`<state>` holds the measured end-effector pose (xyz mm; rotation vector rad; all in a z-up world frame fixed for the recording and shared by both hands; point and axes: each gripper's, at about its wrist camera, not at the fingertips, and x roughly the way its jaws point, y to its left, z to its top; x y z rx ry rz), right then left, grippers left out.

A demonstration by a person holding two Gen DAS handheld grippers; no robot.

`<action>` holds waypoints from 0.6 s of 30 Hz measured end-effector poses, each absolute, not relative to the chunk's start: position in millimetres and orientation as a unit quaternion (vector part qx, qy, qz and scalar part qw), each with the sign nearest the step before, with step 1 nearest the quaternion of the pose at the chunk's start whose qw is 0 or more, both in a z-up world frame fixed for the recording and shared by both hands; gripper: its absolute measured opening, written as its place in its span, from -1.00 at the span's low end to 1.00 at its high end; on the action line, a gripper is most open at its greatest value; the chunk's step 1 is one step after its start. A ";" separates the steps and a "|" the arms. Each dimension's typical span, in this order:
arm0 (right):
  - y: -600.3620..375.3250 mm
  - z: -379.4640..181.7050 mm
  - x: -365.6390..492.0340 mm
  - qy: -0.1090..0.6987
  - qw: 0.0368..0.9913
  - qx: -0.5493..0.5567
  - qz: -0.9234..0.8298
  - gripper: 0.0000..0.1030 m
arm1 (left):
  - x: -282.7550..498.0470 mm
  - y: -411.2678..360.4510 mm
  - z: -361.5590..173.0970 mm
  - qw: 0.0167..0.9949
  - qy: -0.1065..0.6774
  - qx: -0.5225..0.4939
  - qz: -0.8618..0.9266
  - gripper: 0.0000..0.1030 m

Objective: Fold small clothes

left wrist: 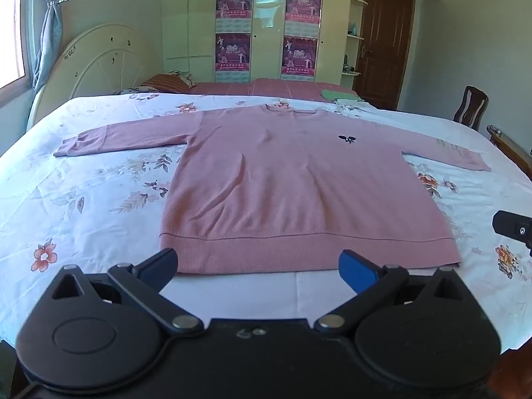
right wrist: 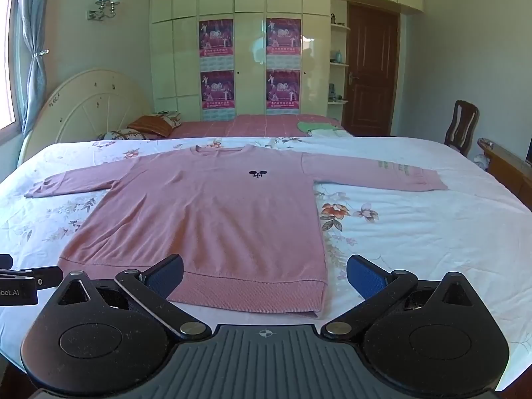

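Note:
A pink long-sleeved sweater (left wrist: 292,179) lies flat and face up on the floral bedsheet (left wrist: 83,199), both sleeves spread out, hem toward me. It also shows in the right wrist view (right wrist: 206,219). My left gripper (left wrist: 257,266) is open and empty, just before the hem's middle. My right gripper (right wrist: 264,274) is open and empty, before the hem's right corner. The right gripper's body shows at the right edge of the left wrist view (left wrist: 513,227), and the left gripper's body at the left edge of the right wrist view (right wrist: 20,282).
Beyond the sheet lie a red blanket (right wrist: 252,126), pillows (right wrist: 149,126) and folded green clothes (right wrist: 316,128). A headboard (right wrist: 89,106) stands at the left, a wooden chair (right wrist: 462,126) and a wooden bed frame (right wrist: 508,163) at the right.

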<state>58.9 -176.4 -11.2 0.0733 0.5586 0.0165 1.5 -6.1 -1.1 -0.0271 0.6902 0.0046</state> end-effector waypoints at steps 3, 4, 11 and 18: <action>-176.0 -11.6 59.0 0.276 0.960 0.036 0.009 1.00 | 2.3 -6.5 -1.3 0.941 0.339 -0.011 0.004 1.00; -175.4 -11.9 59.2 0.276 0.960 0.035 0.010 1.00 | 2.4 -6.3 -1.3 0.941 0.339 -0.011 0.003 0.99; -172.4 -14.4 62.8 0.277 0.960 0.034 0.011 1.00 | 1.9 -4.5 -2.0 0.941 0.339 -0.011 0.002 1.00; -172.3 -14.8 62.6 0.275 0.961 0.035 0.011 1.00 | 2.0 -4.5 -2.3 0.940 0.340 -0.011 0.002 0.99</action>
